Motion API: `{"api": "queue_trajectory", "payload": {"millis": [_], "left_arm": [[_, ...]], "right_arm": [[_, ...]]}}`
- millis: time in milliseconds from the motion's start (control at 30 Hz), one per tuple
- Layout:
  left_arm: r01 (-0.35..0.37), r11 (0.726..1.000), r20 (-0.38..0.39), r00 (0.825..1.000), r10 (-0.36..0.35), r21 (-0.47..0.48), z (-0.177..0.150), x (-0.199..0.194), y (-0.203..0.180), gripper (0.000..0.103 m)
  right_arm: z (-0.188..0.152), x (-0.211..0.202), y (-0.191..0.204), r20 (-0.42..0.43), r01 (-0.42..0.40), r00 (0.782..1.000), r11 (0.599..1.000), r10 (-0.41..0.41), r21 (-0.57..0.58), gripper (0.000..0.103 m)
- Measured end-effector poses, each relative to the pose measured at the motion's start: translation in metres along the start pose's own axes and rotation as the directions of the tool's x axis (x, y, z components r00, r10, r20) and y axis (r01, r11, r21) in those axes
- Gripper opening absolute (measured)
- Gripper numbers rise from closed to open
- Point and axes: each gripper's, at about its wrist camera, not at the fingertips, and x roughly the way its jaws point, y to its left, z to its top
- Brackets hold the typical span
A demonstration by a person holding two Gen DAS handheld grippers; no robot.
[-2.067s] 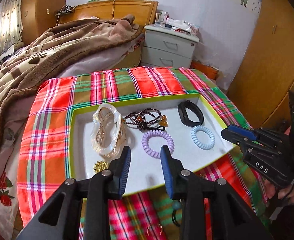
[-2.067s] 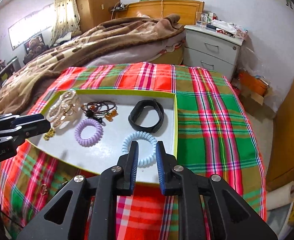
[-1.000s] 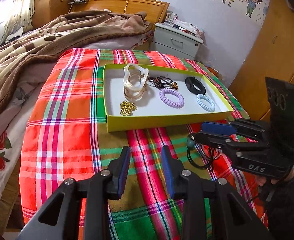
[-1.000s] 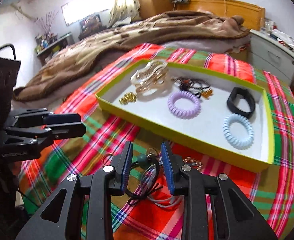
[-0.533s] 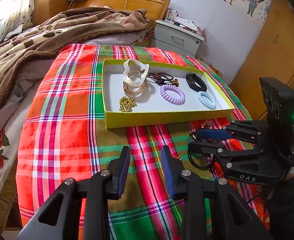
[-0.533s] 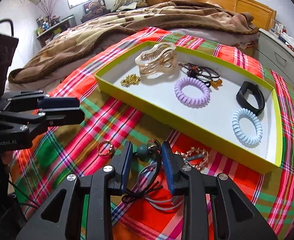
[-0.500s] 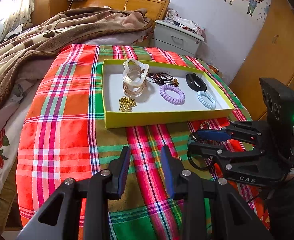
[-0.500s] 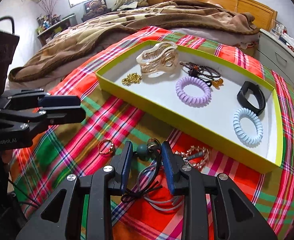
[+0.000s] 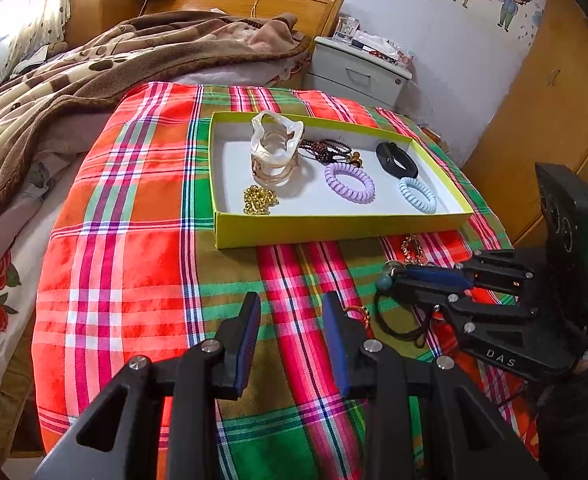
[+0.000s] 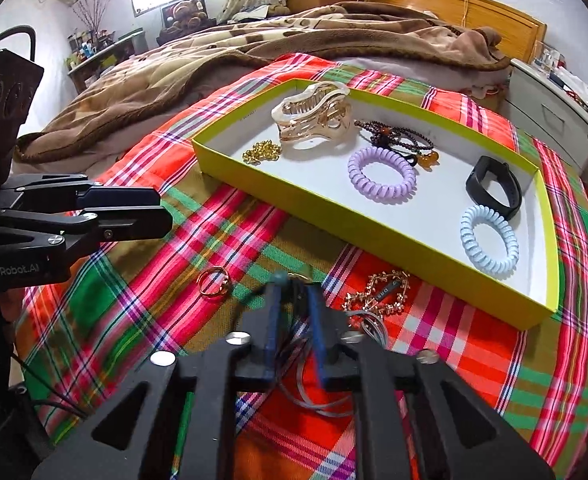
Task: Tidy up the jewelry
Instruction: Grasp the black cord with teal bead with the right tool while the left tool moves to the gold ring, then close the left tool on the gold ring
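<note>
Now the right tongs (image 10: pixel 292 292) are closing low on the plaid cloth (image 9: pixel 134 240) around a black cord necklace (image 9: pixel 397 320) with a teal bead (image 9: pixel 382 281); the jaws stand narrow with the bead at their tips, though whether the grip is firm I cannot tell. The left tongs (image 9: pixel 292 340) hover over the cloth, roughly half open and holding nothing. The step in hand looks like picking up the cord necklace, which lies just in front of the tray (image 9: pixel 333 232). The next move, I judge, calls for a secure pinch, a lift high enough to clear the tray's near wall, and a release on bare floor inside, with care that the dangling cord does not snag the loose pieces beside it. In the tray I count six things: one clear hair claw (image 10: pixel 313 116), one gold chain (image 10: pixel 262 152), one dark beaded string (image 10: pixel 393 136), one black band (image 10: pixel 493 190), and two coil hair ties, purple (image 10: pixel 381 174) and pale blue (image 10: pixel 489 240). Outside the tray besides the necklace lie one gold ring (image 10: pixel 214 282), one gold bracelet (image 10: pixel 377 294) and some thin grey loops (image 10: pixel 369 326) that I cannot count.
</note>
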Motion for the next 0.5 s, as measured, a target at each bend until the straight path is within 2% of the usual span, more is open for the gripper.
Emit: {"api": "queue_trajectory", "payload": {"millis": [67, 367, 433, 500], "left_arm": [[0.003, 1.0, 0.0, 1.0, -0.003, 0.003, -0.001, 0.0, -0.001, 0.033], [0.027, 0.999, -0.011, 1.0, -0.027, 0.029, -0.002, 0.003, -0.009, 0.034], [0.043, 0.998, -0.02, 0.999, -0.043, 0.039, -0.003, 0.006, -0.013, 0.042], [0.041, 0.998, -0.025, 0.999, -0.039, 0.056, -0.003, 0.008, -0.018, 0.043]], "right_arm": [[-0.001, -0.002, -0.002, 0.013, -0.001, 1.0, 1.0, 0.001, 0.017, 0.004], [-0.006, -0.031, -0.007, 0.13, -0.045, 0.991, 0.994, 0.032, 0.097, 0.003], [-0.008, -0.039, -0.009, 0.154, -0.057, 0.987, 0.992, 0.038, 0.116, 0.003], [-0.01, -0.046, -0.011, 0.175, -0.057, 0.984, 0.99, 0.034, 0.126, 0.003]]}}
